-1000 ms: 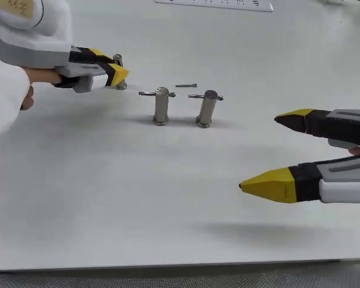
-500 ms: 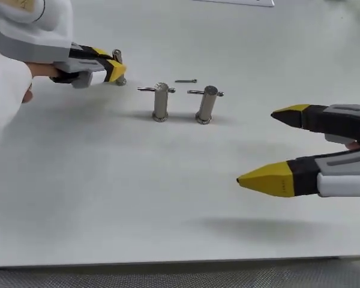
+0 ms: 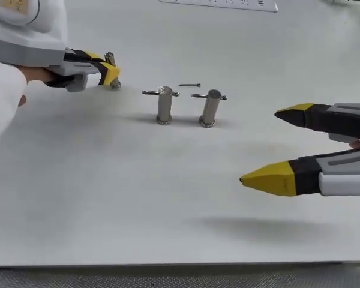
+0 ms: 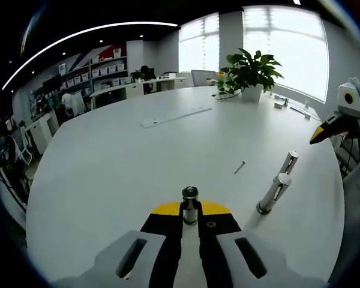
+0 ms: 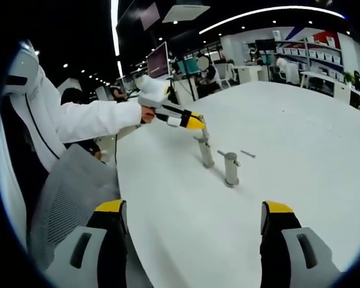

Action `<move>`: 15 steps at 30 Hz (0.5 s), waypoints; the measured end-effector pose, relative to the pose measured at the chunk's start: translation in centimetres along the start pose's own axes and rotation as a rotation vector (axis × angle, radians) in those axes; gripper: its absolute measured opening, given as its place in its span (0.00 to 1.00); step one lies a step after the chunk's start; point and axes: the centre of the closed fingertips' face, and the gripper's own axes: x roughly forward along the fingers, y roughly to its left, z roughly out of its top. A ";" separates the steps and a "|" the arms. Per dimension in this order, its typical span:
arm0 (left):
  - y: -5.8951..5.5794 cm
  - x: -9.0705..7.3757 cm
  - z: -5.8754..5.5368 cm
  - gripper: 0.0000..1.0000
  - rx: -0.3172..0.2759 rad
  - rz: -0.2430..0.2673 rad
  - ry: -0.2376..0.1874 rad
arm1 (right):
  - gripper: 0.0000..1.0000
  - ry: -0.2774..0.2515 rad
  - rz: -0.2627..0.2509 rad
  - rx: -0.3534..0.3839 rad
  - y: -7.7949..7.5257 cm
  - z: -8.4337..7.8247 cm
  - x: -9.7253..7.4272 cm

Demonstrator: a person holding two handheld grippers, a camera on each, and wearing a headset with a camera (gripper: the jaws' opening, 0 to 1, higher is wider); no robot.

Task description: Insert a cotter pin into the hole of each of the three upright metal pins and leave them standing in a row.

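Note:
Two upright metal pins stand side by side at mid-table, each with a cotter pin through its top. A loose cotter pin lies just behind them. My left gripper is to their left, shut on a third metal pin that stands upright with its foot at or near the tabletop. The left gripper view has that pin clamped between the yellow tips, the other two pins off to the right. My right gripper hovers open and holds nothing, well to the right of the row.
A white ruler-like strip lies at the table's far edge. The white tabletop stretches wide in front of the pins. A person's white sleeve reaches in behind the left gripper. A potted plant stands at the far side.
My left gripper has drawn slightly to the left with the third pin, widening the gap to the standing pair. The right gripper stays about where it was, still open.

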 end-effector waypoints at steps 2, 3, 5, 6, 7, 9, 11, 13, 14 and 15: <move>-0.2 -0.9 -0.1 0.05 -0.002 0.009 -0.005 | 0.91 -0.001 0.005 -0.005 0.1 0.1 0.1; -0.3 -1.3 -0.1 0.05 -0.003 0.012 -0.007 | 0.91 -0.002 0.007 -0.007 0.2 0.1 0.2; -0.4 -2.0 -0.2 0.05 -0.012 0.019 -0.010 | 0.90 -0.003 0.011 -0.013 0.3 0.2 0.2; -0.5 -2.6 -0.2 0.05 -0.018 0.025 -0.014 | 0.90 -0.003 0.014 -0.017 0.4 0.2 0.3; -0.6 -3.0 -0.3 0.06 -0.020 0.026 -0.015 | 0.90 -0.004 0.015 -0.020 0.4 0.2 0.3; -0.9 -3.8 -0.5 0.06 -0.023 0.031 -0.013 | 0.90 -0.007 0.017 -0.022 0.5 0.3 0.4; -1.3 -4.7 -0.7 0.06 -0.023 0.038 -0.009 | 0.90 -0.013 0.021 -0.024 0.7 0.4 0.5; -2.0 -5.3 -0.8 0.06 -0.022 0.035 -0.011 | 0.90 -0.015 0.023 -0.028 0.8 0.4 0.6; -2.2 -5.5 -0.8 0.06 -0.023 0.034 -0.012 | 0.90 -0.016 0.025 -0.028 1.0 0.4 0.6; -2.5 -5.7 -0.8 0.06 -0.021 0.034 -0.013 | 0.90 -0.015 0.027 -0.028 1.1 0.3 0.6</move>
